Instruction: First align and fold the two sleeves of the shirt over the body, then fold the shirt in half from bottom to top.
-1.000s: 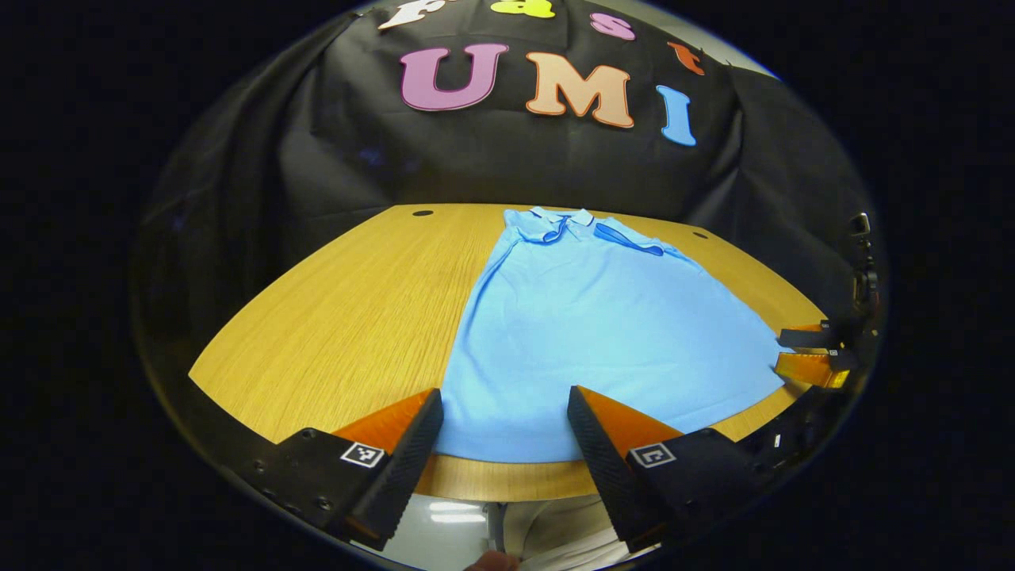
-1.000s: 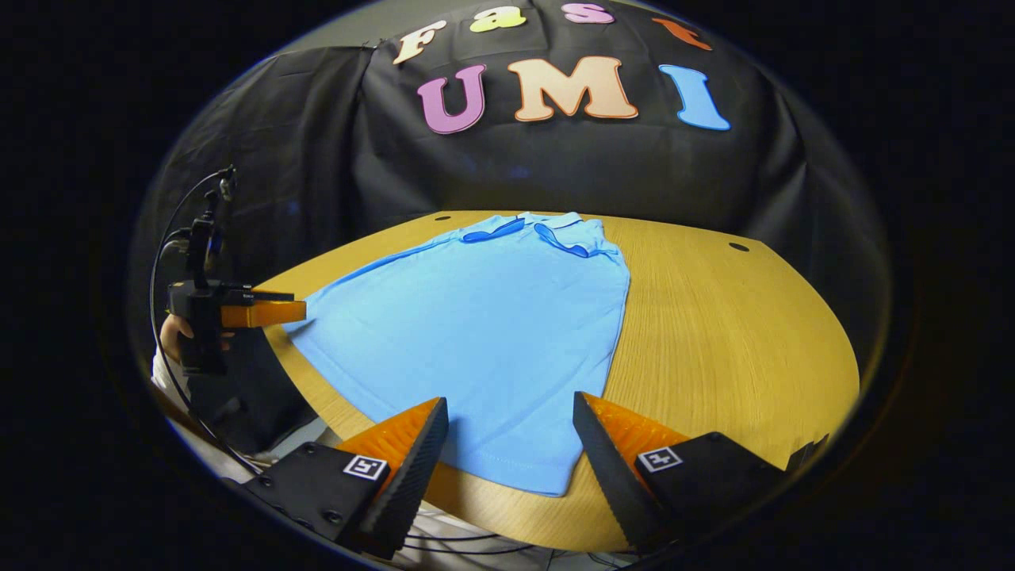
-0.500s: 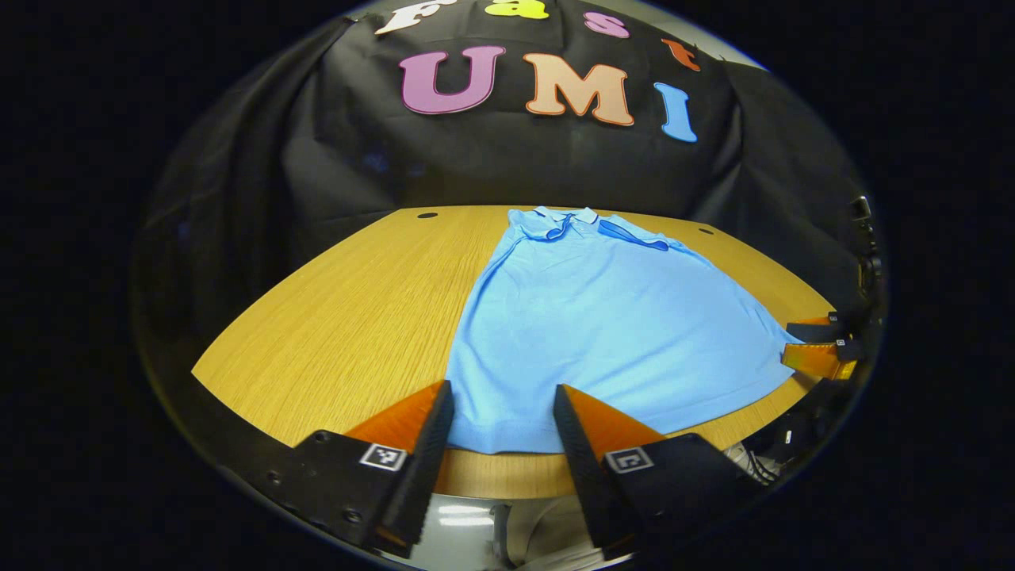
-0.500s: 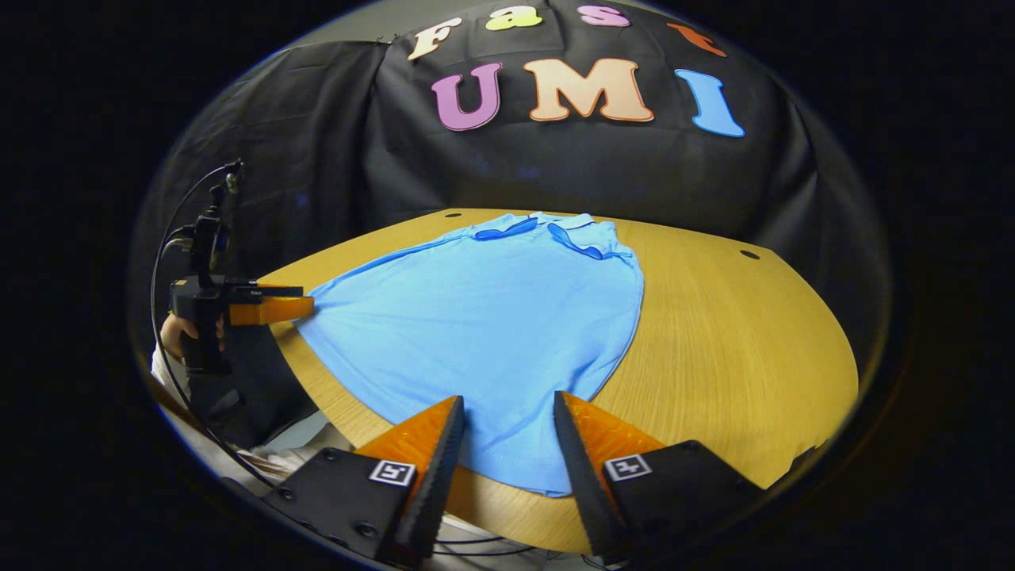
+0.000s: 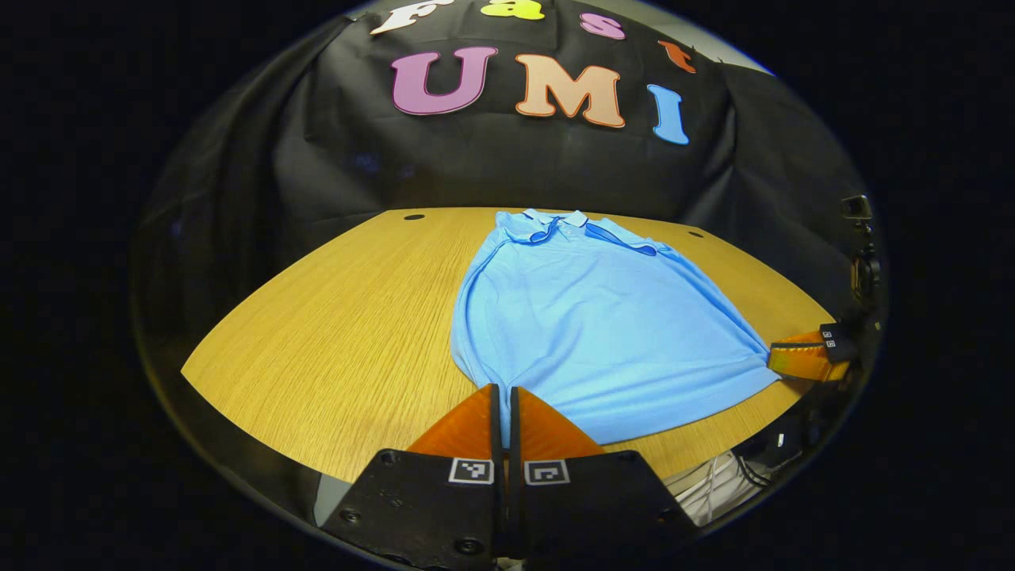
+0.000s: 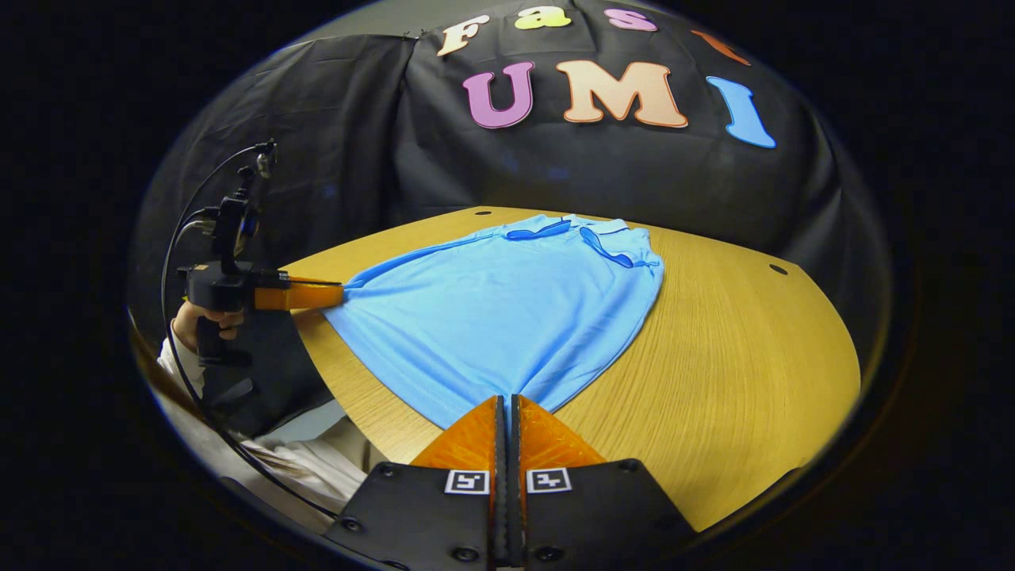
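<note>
Sleeves folded; both grippers, left (image 5: 501, 390) and right (image 6: 505, 399), fingers pinched on polo shirt (image 5: 591, 317) hem corners — lift evenly toward collar (image 5: 555, 221).

left gripper view: low, near table (image 5: 333, 317) edge | right gripper view: alike | shared: shirt (image 5: 587, 317)

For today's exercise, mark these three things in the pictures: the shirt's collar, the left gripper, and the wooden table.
collar (image 5: 555, 223), left gripper view, on its near flap.
left gripper (image 6: 337, 296), right gripper view, where its fingers meet the shirt's hem corner.
table (image 6: 737, 357), right gripper view, on bare wood.
</note>
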`<action>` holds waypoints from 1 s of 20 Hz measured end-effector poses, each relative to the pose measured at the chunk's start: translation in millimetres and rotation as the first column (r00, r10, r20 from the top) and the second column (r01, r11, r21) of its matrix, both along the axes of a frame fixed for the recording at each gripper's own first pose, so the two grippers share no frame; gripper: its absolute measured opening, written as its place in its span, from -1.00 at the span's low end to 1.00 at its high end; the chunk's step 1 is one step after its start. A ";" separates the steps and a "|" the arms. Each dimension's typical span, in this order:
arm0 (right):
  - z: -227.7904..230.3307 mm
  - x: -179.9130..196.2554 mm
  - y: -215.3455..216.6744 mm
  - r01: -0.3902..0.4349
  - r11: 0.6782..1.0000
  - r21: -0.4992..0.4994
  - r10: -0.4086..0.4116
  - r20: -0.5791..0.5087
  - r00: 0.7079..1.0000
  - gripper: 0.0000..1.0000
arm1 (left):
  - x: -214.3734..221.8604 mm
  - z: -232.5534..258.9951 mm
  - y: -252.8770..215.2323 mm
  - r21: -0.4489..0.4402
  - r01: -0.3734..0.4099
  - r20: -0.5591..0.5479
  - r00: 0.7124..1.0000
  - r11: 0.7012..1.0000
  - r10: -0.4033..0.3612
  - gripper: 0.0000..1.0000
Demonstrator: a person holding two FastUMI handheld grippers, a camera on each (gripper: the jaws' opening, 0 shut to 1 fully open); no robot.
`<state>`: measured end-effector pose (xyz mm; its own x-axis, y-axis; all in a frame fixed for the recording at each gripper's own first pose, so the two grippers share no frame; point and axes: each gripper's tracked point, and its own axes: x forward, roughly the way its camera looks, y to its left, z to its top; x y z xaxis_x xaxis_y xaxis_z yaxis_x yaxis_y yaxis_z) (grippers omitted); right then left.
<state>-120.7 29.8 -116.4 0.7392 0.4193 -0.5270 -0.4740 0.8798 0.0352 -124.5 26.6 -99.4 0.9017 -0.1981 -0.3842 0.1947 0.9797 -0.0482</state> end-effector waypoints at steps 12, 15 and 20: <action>31.1 34.7 -6.5 0.034 0.999 -0.033 -0.031 0.086 0.996 -0.95 | 27.9 44.6 -12.2 -0.020 0.033 0.072 0.997 0.999 -0.032 -1.00; 46.0 54.6 -9.4 0.054 0.998 -0.039 -0.050 0.107 0.993 -0.95 | 48.3 66.3 -18.5 -0.021 0.047 0.104 0.994 0.999 -0.045 -1.00; 70.6 88.9 -13.4 0.079 0.994 -0.069 -0.070 0.131 0.989 -0.95 | 85.3 98.7 -27.4 0.001 0.068 0.145 0.987 0.998 -0.067 -1.00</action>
<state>-31.8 16.4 -45.7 0.8304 0.3238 -0.4535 -0.4033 0.9108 -0.0881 -39.2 -0.8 -0.7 0.9324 -0.2615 -0.2496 0.2654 0.9639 -0.0185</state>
